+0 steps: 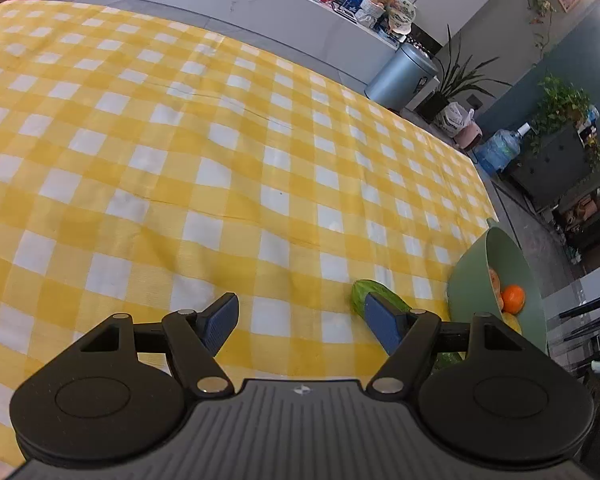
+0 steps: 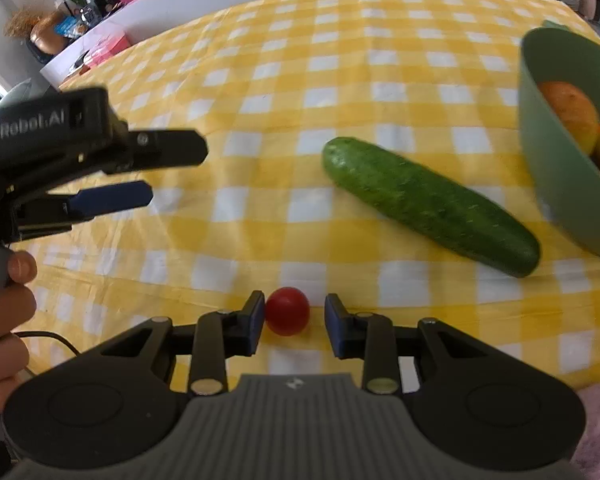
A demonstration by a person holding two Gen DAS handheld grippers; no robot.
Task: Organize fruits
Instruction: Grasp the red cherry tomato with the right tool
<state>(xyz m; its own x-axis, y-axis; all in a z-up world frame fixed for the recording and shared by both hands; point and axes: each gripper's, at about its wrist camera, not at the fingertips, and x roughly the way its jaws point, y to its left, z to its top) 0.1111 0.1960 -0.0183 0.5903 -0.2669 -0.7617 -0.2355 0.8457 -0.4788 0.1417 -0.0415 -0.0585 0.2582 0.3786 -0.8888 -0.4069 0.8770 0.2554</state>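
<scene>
A small red tomato lies on the yellow checked cloth between the fingers of my right gripper, which is open around it; the left pad is at or almost at its side, the right pad stands apart. A green cucumber lies further out, also partly behind my left gripper's right finger. A green bowl holds oranges and yellow fruit; it shows at the right in the left wrist view. My left gripper is open and empty above the cloth, and seen from the side in the right wrist view.
The table's far edge meets a white counter with boxes and clutter. A metal bin, plants and a water jug stand beyond the table's right side. A person's hand holds the left gripper.
</scene>
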